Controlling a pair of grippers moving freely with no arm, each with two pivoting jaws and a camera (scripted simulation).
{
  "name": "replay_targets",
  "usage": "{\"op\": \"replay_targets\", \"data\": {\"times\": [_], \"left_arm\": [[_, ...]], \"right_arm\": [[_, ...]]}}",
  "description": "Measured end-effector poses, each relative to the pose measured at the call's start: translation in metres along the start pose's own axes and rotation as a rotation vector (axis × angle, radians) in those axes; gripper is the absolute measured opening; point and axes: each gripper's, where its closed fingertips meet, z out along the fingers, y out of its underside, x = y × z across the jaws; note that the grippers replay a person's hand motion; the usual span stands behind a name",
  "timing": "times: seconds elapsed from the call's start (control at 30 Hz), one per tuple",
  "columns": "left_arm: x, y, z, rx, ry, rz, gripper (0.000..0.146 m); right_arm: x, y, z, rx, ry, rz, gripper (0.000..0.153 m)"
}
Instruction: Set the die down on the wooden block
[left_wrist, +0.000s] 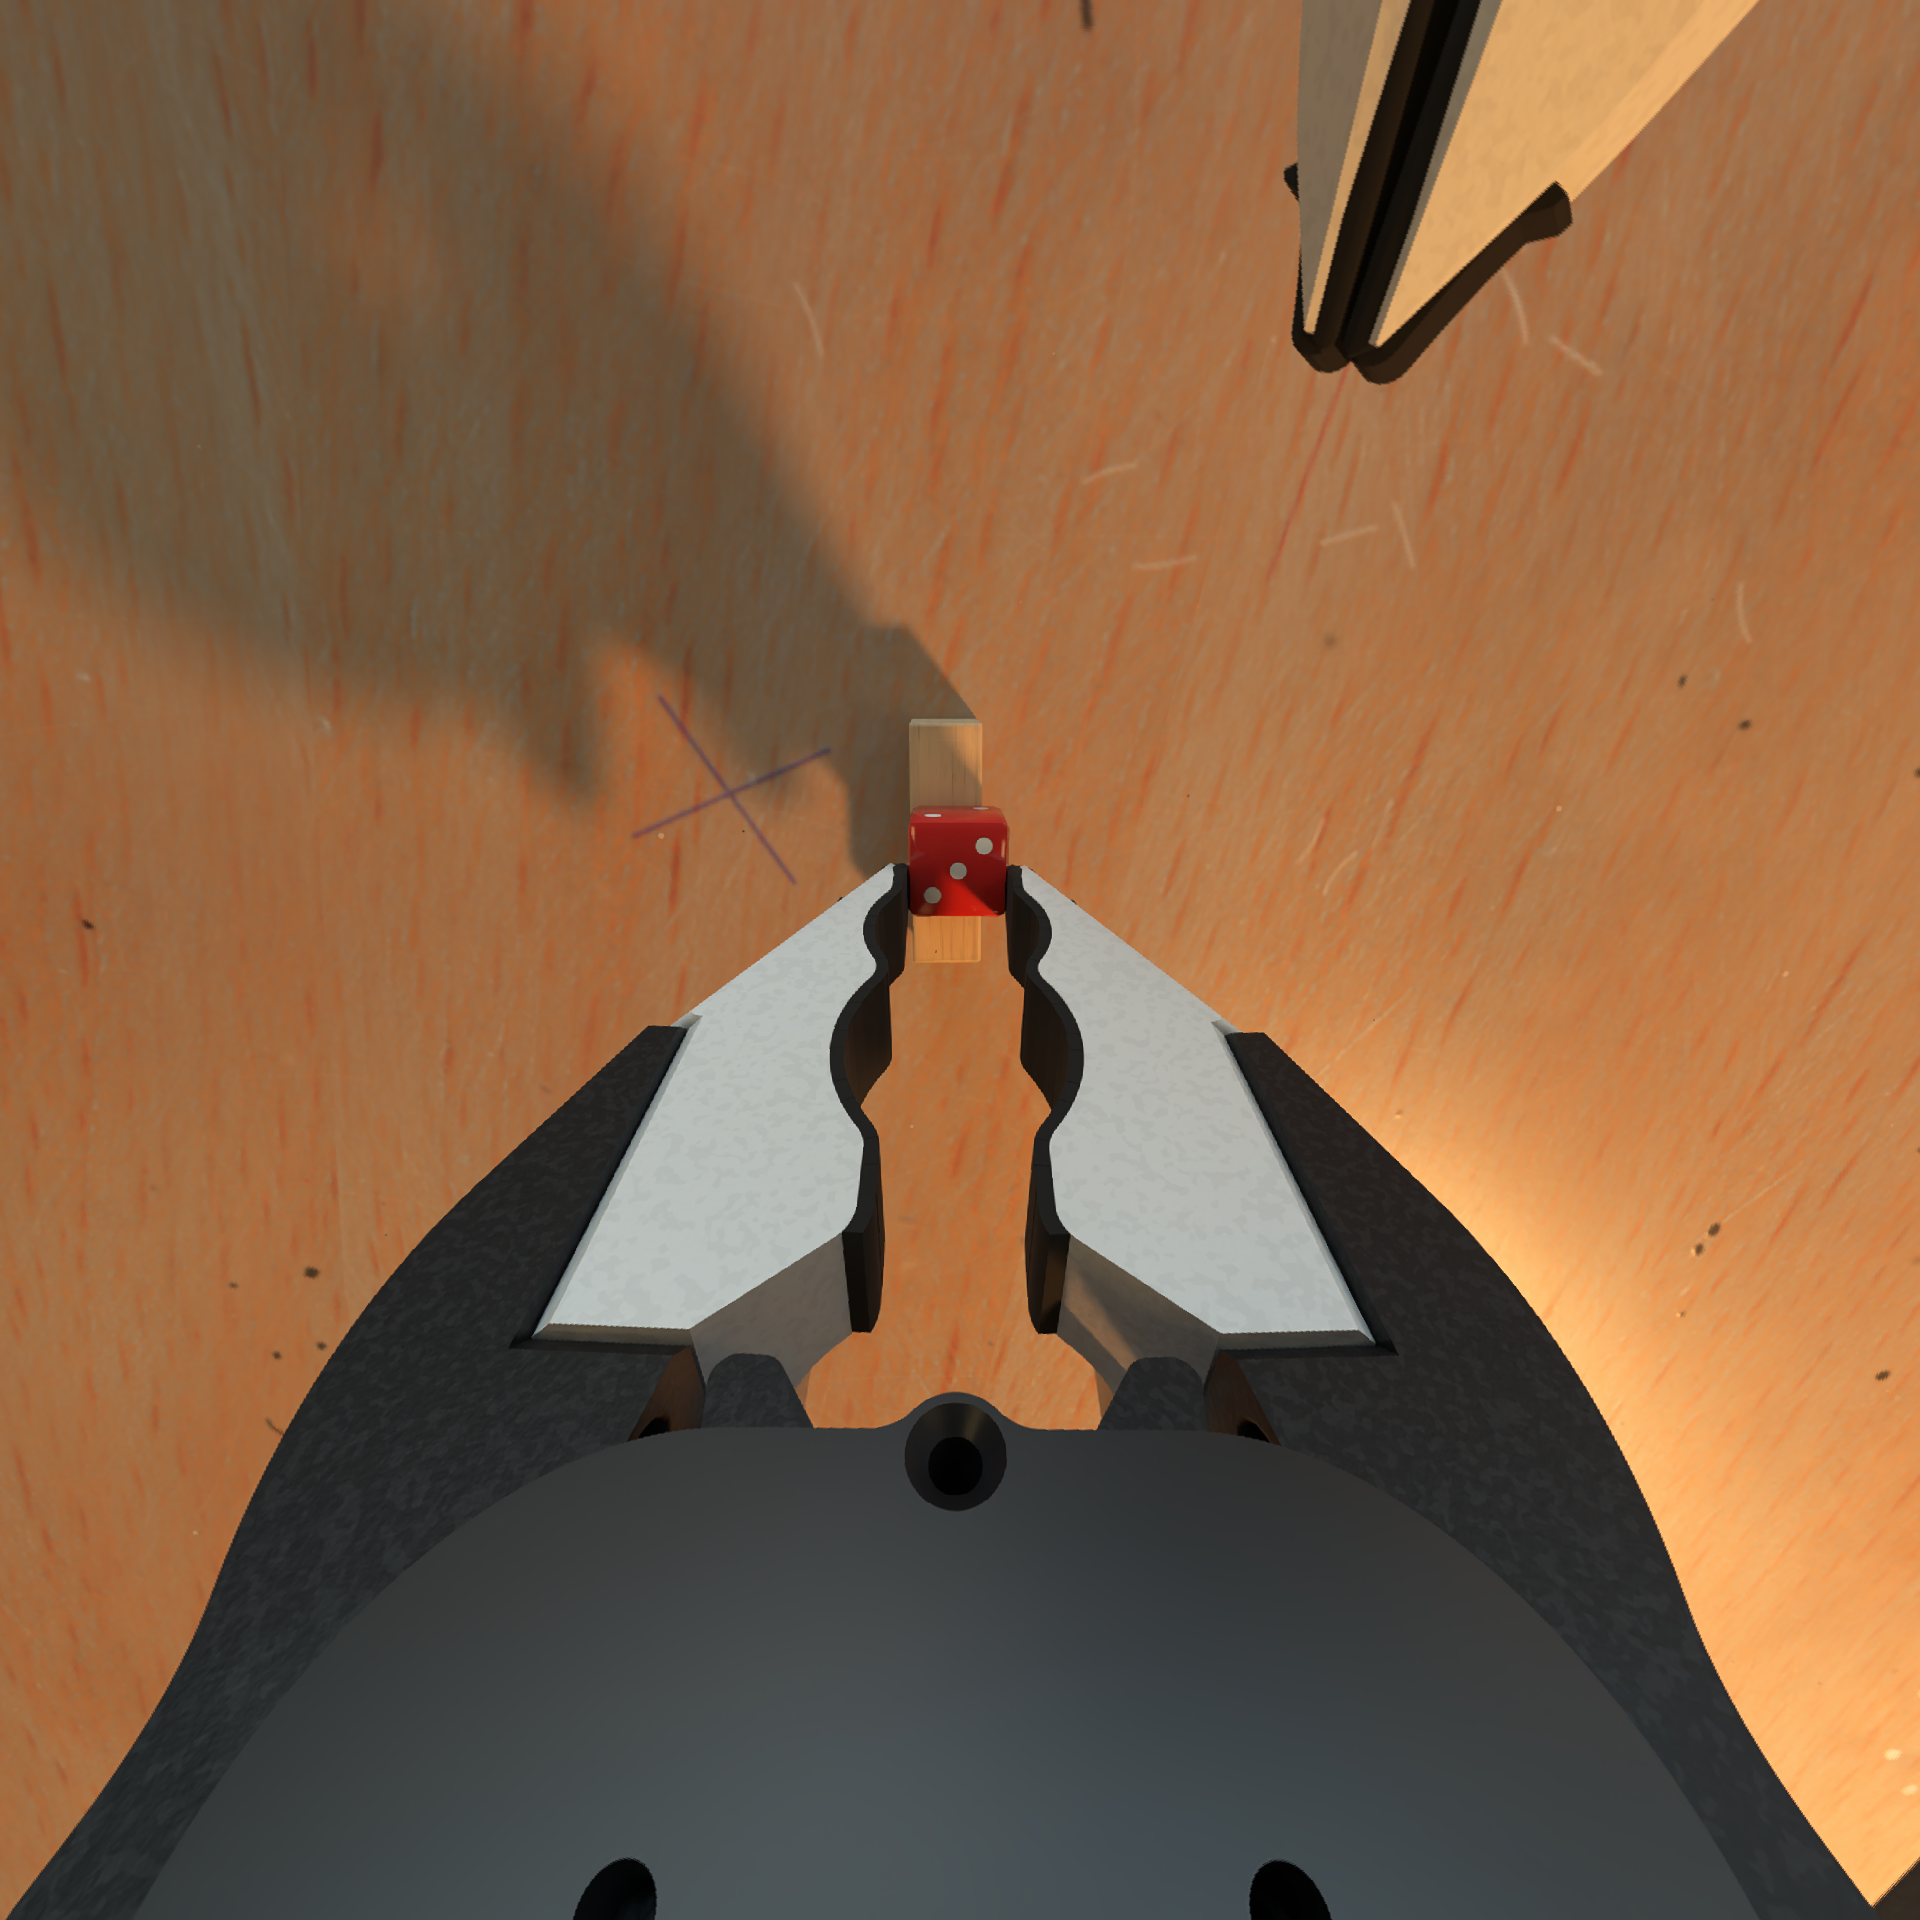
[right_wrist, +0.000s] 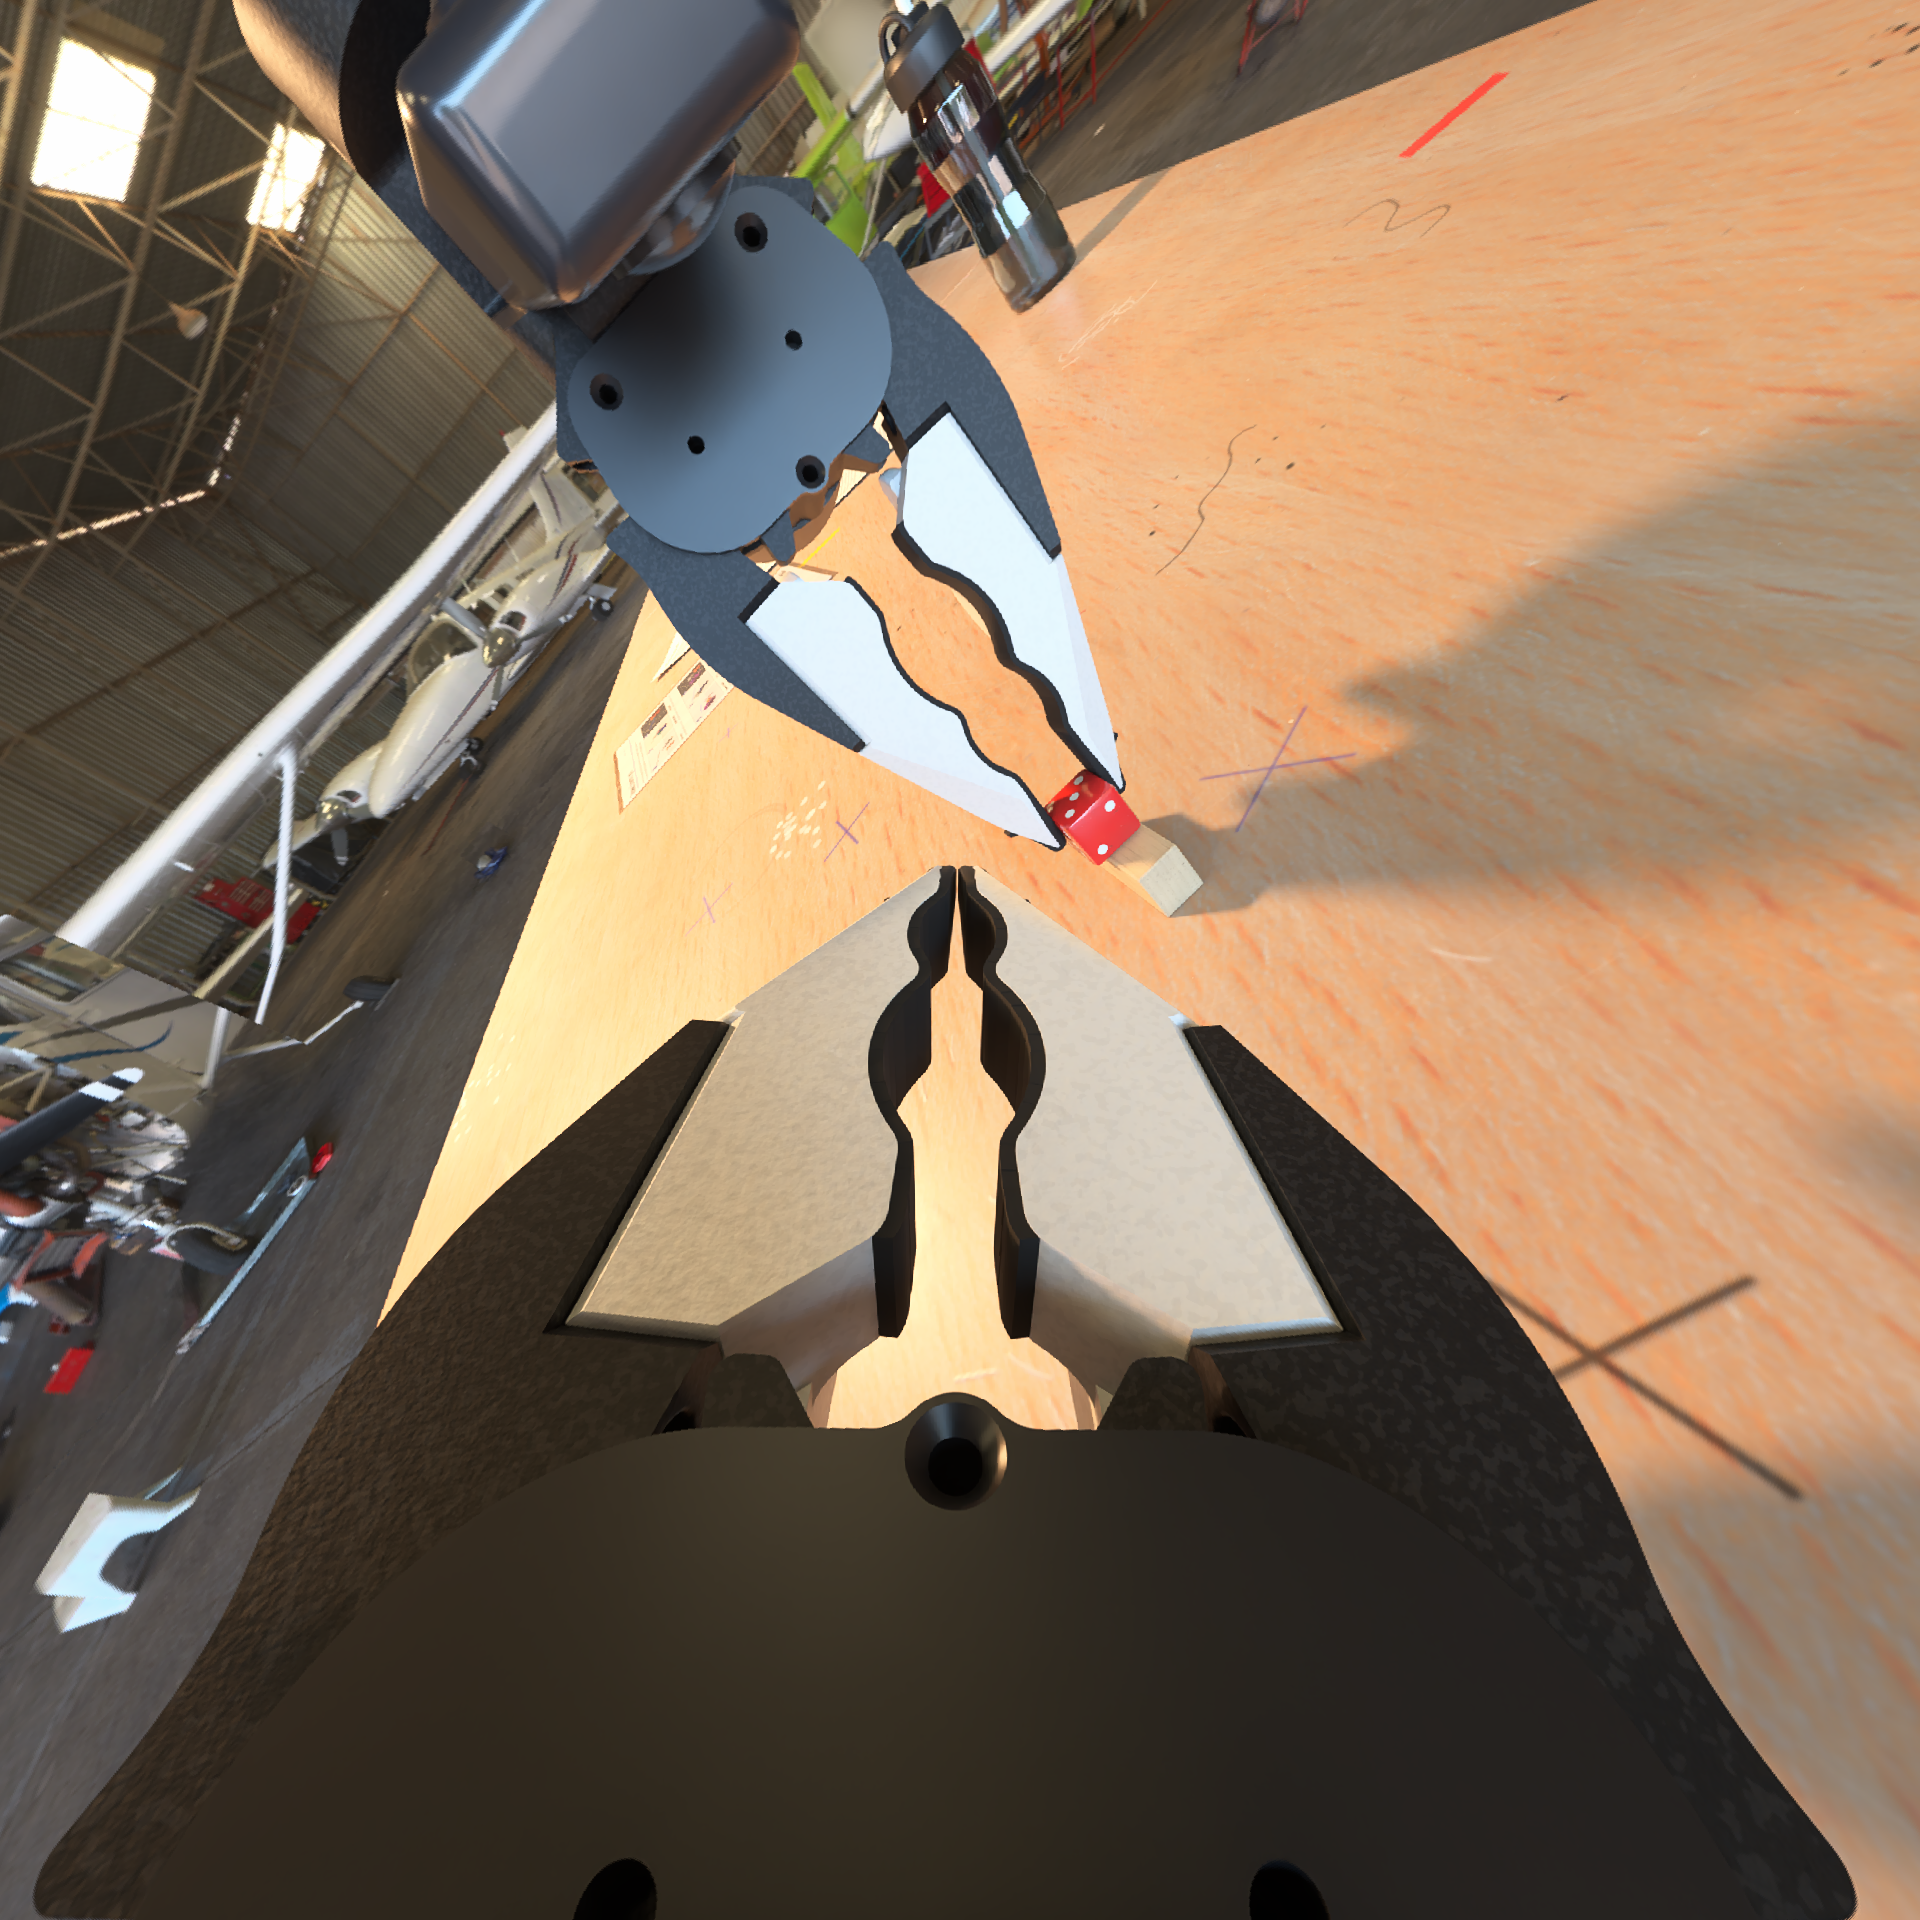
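A small red die (left_wrist: 957, 860) with white pips sits between the fingertips of my left gripper (left_wrist: 957, 883), which is shut on it. The die is right over a pale wooden block (left_wrist: 944, 761) that lies flat on the table; I cannot tell whether it touches the block's top. In the right wrist view the left gripper (right_wrist: 1084, 808) holds the die (right_wrist: 1093, 821) above the near end of the block (right_wrist: 1162, 875). My right gripper (right_wrist: 956, 881) is shut and empty, hovering a little short of the block. It shows at the upper right of the left wrist view (left_wrist: 1340, 348).
The orange wooden table (left_wrist: 1455, 831) has pen crosses, one beside the block (left_wrist: 732, 795). A dark bottle (right_wrist: 987, 177) stands at the far end and a printed sheet (right_wrist: 665, 727) lies near the table's left edge. Beyond the edge lies a hangar floor.
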Motion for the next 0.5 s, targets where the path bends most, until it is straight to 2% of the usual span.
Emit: {"op": "replay_targets", "data": {"times": [0.5], "left_arm": [[-0.0008,-0.0004,-0.0002,-0.015,0.027,-0.015,0.018]], "right_arm": [[-0.0026,0.0037,0.0026,-0.022,-0.009,-0.013,0.000]]}}
